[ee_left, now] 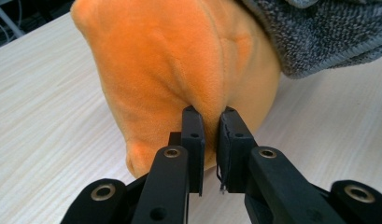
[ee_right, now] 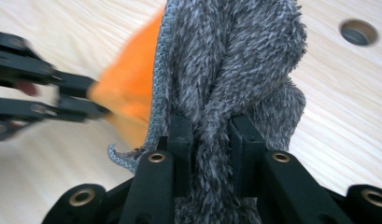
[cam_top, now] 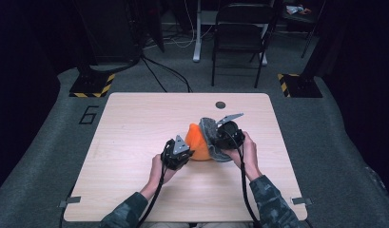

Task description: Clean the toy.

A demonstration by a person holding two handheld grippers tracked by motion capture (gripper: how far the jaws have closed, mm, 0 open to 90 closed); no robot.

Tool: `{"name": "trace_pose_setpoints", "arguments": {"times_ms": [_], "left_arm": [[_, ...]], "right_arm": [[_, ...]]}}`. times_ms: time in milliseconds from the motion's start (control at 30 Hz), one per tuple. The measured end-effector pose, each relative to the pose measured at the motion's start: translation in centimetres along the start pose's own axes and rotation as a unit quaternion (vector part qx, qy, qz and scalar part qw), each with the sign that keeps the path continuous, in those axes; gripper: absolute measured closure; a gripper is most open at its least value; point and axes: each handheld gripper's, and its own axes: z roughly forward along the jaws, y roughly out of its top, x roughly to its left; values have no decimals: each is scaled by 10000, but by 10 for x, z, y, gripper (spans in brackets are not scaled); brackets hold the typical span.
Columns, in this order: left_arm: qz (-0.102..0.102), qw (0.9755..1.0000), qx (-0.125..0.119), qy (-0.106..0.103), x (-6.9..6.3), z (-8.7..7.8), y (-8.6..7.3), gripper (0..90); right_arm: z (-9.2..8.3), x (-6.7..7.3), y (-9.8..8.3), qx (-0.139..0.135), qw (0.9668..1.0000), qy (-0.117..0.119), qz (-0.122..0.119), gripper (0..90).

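An orange plush cloth (cam_top: 197, 141) stands bunched up in the middle of the wooden table (cam_top: 135, 118), with a grey fuzzy cloth (cam_top: 209, 130) draped over its right side. My left gripper (cam_top: 189, 153) comes in from the left and is shut on a fold at the lower edge of the orange cloth (ee_left: 179, 60), the black pads (ee_left: 193, 128) pinching the fabric. My right gripper (cam_top: 218, 138) is shut on a thick bunch of the grey cloth (ee_right: 235, 56), which is squeezed between its pads (ee_right: 179, 135). In the right gripper view, the left gripper (ee_right: 97, 100) meets the orange cloth (ee_right: 128, 88), slightly blurred.
A round hole (cam_top: 220, 105) sits in the table beyond the cloths. Behind the table stand a black folding chair (cam_top: 239, 33) and two post bases with yellow-black stripes (cam_top: 92, 85). Bare wood lies to the left and right of the cloths.
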Motion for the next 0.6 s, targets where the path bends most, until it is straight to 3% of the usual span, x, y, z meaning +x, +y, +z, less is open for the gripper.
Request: {"name": "trace_pose_setpoints", "arguments": {"times_ms": [100, 167, 333, 467, 600], "left_arm": [[-33, 10000, 5, -57, -1, -1, 1, 821], [-57, 9999, 9, -82, -1, -1, 0, 821], [-93, 9999, 21, -113, 1, 0, 0, 819], [-150, 9999, -13, -86, 3, 2, -2, 816], [-135, 9998, 37, -104, 4, 1, -3, 813]], "right_arm": [[-4, 7, 3, -186, 9988, 450, -9, 731], [-3, 17, 5, -158, 9993, 272, -199, 731], [5, 19, 2, -32, 9997, 30, -233, 732], [9, 11, -1, 69, 9997, -67, -223, 731], [14, -2, -6, 172, 9998, -118, -54, 730]]}}
